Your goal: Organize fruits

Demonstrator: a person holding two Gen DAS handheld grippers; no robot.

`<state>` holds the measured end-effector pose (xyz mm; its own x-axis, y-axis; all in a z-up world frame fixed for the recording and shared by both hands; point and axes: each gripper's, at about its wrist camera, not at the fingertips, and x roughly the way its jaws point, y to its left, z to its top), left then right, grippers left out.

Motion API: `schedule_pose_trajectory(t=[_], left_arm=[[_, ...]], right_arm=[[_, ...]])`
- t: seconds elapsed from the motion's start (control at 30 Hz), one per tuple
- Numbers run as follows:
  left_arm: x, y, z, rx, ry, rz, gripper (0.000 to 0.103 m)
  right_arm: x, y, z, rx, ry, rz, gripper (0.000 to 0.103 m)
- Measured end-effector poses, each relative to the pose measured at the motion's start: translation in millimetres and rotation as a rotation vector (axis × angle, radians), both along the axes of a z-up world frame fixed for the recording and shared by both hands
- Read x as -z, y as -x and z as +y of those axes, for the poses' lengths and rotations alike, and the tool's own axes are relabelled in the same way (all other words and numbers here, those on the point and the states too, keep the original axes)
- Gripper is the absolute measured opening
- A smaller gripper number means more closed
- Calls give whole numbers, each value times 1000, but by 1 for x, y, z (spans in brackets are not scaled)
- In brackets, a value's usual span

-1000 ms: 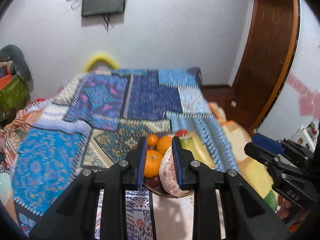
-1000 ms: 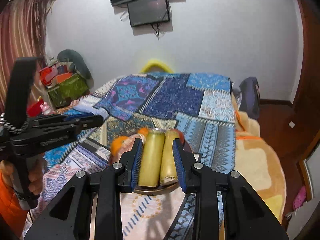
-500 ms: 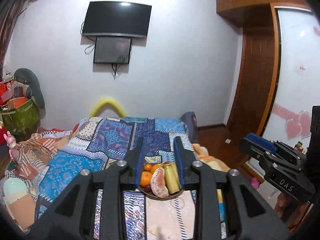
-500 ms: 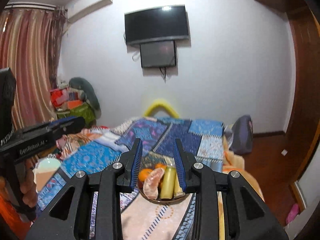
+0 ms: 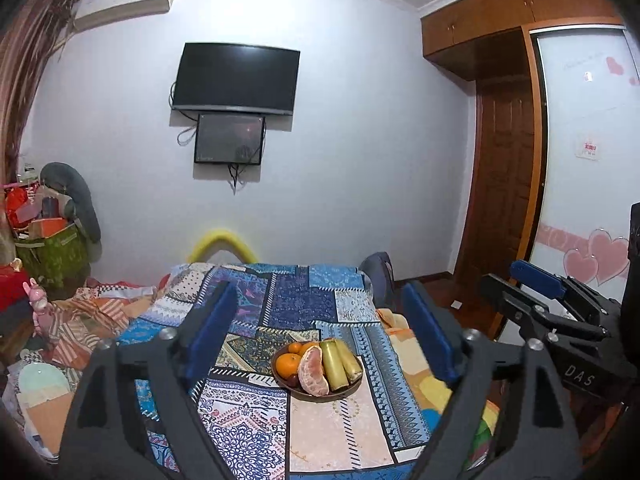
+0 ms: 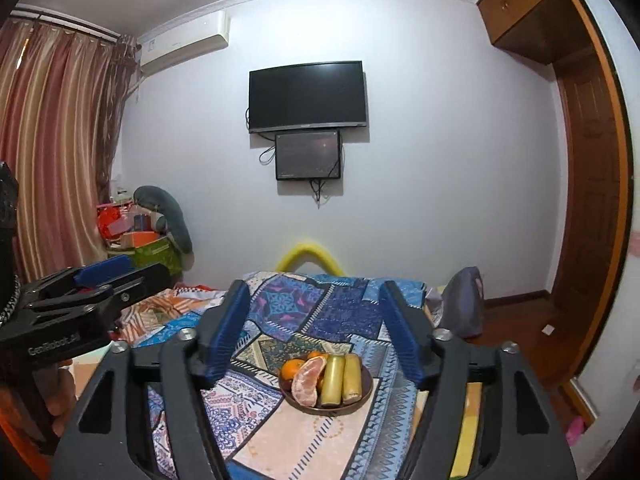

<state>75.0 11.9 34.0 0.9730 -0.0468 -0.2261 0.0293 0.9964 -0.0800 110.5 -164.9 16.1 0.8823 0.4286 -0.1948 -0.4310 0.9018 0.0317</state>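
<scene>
Bed (image 5: 304,300) with patchwork cover fills the lower middle of both views. Brown bowl (image 5: 352,387) sits on the cover toward the near end, well ahead of both grippers and framed between the fingers in each wrist view.

Left gripper (image 5: 320,332): jaws spread wide, blue pads (image 5: 212,328) far apart, nothing held. Held above the bed, pointing roughly level toward the far wall. Right gripper (image 6: 314,328): likewise wide open and empty, same heading. Each gripper shows at the edge of the other's view, side by side, apart from each other.

In the bowl, from left: oranges (image 5: 289,363), a peeled citrus half (image 5: 314,372) leaning across the middle, two yellow-green banana pieces (image 5: 334,364) lying side by side on the right. Small dark fruit (image 5: 293,379) at the bowl's left front, kind unclear. Rear oranges partly hidden behind the front ones.

Wall-mounted TV (image 5: 236,78) with a smaller dark panel (image 5: 230,139) under it on the far wall.

Hand on the left gripper's handle only partly visible at the right view's lower left edge.
</scene>
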Motion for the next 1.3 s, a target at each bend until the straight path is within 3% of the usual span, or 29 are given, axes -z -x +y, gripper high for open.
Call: schedule_pose_trajectory(t=[0.23, 0.37, 0.63, 1.3], left_arm=[[-3, 13, -4, -8, -12, -18, 100], [-4, 19, -7, -13, -19, -28, 102], [-1, 21, -9, -11, -27, -18, 103], [0, 24, -9, -17, -31, -15, 103]], right_arm=[[1, 10, -4, 36, -2, -21, 86], [2, 16, -7, 52, -5, -34, 95], [0, 24, -11, 72, -11, -59, 103], [0, 29, -11, 83, -7, -67, 103]])
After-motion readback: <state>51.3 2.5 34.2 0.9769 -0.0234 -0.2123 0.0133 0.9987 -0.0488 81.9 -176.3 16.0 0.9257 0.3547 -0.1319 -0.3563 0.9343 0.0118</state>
